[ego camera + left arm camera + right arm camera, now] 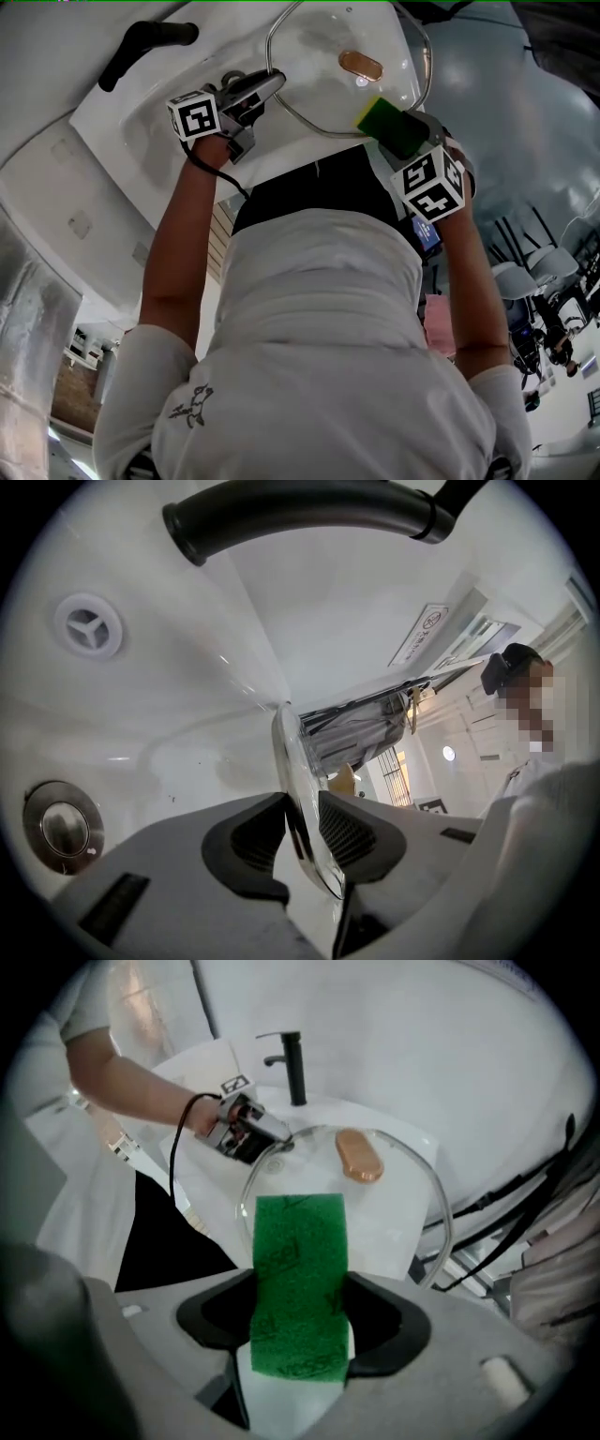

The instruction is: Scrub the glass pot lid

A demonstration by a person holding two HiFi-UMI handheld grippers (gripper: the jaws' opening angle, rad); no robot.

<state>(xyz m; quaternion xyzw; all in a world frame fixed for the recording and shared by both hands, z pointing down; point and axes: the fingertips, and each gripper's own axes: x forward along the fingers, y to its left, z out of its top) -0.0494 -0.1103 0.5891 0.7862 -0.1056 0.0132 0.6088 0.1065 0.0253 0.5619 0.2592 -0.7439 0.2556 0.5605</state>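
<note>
Hidden bits first: in the head view the white shirt point(319, 309) fills the lower frame and covers everything nearer than both tongs. The far edge of the lid point(323, 52) is cut off at the top of that frame

From my left tongs point(302, 832) I only get the lid point(292, 780) edge-on, a thin bright strip rising from between the pads. Its glass face is unreadable there, just glare and reflections

From my right tongs point(300, 1321) the sponge point(300, 1279) blocks the near part of the lid point(384, 1222). I can't tell whether the sponge touches the glass. Its yellow side shows only in the head view point(375, 112)

Left tongs point(267, 86): clamped on the lid's rim, one pad pressed on each side. Right tongs point(401, 129): clamped on the green sponge, which sticks out past the tips

Lid: clear round glass with a thin metal rim and a tan oval knob point(359, 1157) in the middle. It sits over the white sink point(122, 131), just beyond my right tongs' tips with its face towards them. From the right tongs, the left tongs point(258, 1133) grip it at its left edge

The black tap point(300, 508) arches above and beyond the left tongs, and the metal plug point(61, 827) lies low to their left. From the right tongs the tap point(292, 1065) stands beyond the lid
</note>
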